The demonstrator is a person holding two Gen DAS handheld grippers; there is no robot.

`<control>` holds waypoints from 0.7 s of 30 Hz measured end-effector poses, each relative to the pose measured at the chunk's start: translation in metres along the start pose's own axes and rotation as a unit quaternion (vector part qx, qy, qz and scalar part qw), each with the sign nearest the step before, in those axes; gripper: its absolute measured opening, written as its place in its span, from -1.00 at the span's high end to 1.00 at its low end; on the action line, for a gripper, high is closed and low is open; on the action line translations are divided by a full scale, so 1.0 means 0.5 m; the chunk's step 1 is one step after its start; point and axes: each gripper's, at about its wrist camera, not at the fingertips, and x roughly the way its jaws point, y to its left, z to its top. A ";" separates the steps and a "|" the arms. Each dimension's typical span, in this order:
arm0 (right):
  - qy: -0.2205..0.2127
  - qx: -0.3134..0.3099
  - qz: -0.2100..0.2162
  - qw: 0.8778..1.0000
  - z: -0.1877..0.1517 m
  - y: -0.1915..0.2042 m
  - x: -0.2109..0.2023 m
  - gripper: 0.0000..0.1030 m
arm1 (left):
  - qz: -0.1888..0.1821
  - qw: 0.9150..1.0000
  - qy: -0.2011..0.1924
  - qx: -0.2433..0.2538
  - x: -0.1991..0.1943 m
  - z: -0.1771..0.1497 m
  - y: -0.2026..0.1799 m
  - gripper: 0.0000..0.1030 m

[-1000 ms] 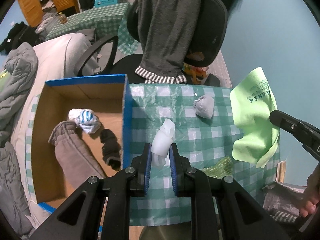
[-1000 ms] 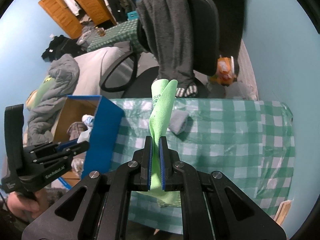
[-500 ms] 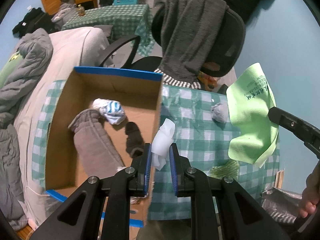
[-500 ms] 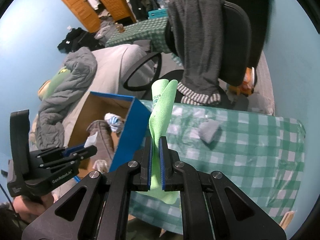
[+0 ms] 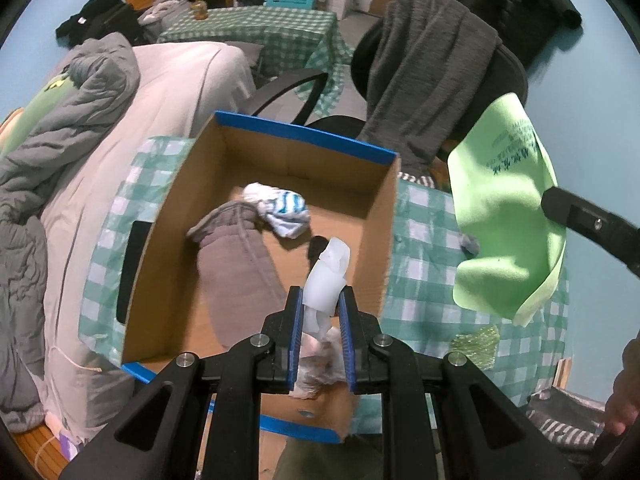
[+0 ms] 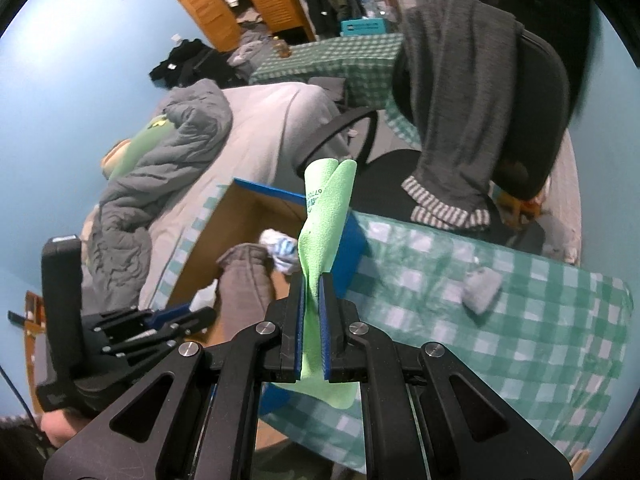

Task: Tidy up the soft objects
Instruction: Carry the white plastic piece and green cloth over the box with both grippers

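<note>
My left gripper (image 5: 319,300) is shut on a white crumpled plastic bag (image 5: 326,276) and hangs over the right part of an open cardboard box (image 5: 272,152) with blue-taped rims. Inside the box lie a grey folded garment (image 5: 240,256), a white-and-blue sock ball (image 5: 282,208) and a dark sock (image 5: 316,246). My right gripper (image 6: 310,280) is shut on a light green cloth (image 6: 324,208), held in the air near the box's right wall (image 6: 352,248). That cloth (image 5: 504,224) also shows at the right of the left wrist view. A grey sock ball (image 6: 482,290) lies on the checked tablecloth (image 6: 540,320).
An office chair draped with a grey sweater (image 5: 424,76) stands behind the table. A bed with grey bedding (image 5: 80,128) lies to the left. A green scrunched item (image 5: 476,342) rests near the table's front edge. A person's hand (image 6: 60,428) holds the left gripper.
Both grippers moved left with their loads. The left one went from above the tablecloth to above the box's inside. The green cloth now hangs near the box's right wall.
</note>
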 end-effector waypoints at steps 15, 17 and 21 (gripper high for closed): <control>0.017 -0.045 0.032 0.998 0.043 0.123 0.080 0.89 | 0.019 0.999 -0.002 -0.041 -0.007 0.004 0.111 0.67; 0.021 -0.049 0.033 0.998 0.045 0.135 0.093 0.89 | 0.020 0.999 -0.001 -0.044 -0.005 0.004 0.121 0.67; 0.031 -0.054 0.033 0.998 0.048 0.154 0.123 0.89 | 0.023 0.999 0.000 -0.048 -0.002 0.008 0.140 0.67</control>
